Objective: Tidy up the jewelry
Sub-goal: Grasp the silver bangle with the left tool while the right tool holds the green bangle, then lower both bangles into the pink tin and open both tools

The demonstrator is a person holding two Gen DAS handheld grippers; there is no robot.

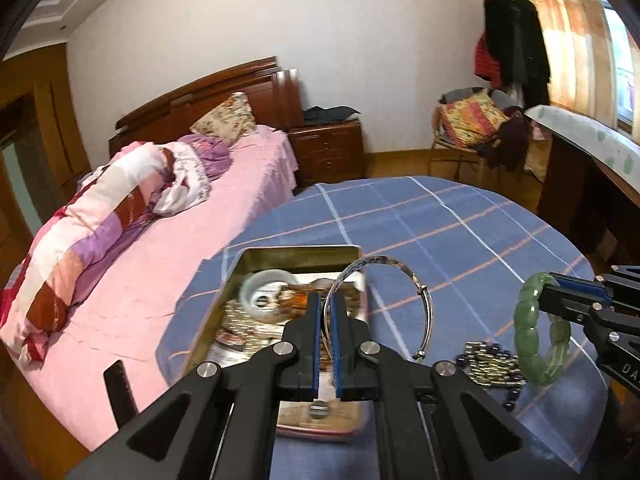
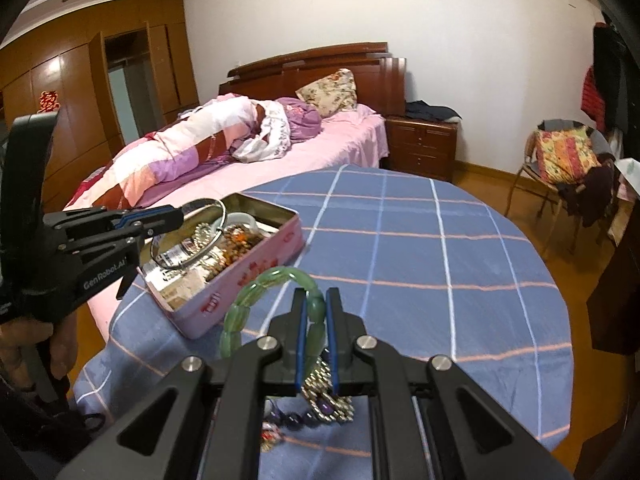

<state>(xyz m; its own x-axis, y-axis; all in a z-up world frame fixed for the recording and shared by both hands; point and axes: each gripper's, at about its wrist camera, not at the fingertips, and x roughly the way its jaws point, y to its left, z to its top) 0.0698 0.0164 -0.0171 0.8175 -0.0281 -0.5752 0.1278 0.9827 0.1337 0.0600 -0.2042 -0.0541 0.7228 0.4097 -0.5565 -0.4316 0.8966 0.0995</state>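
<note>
Jewelry sits mostly in the pink tin (image 2: pixel 240 276) on the blue checked table (image 2: pixel 440 260); left gripper (image 1: pixel 327 300) pinches the silver bangle (image 1: pixel 400 280) over it, right gripper (image 2: pixel 316 308) clamps the green bead bracelet (image 2: pixel 280 280) above a loose bead pile (image 2: pixel 328 404) (both lifted clear, likely for sorting into the tin)

Both wrist cameras look steeply down along their jaws, close over the shared blue checked table (image 1: pixel 460 232) and tin (image 2: pixel 256 264).
</note>
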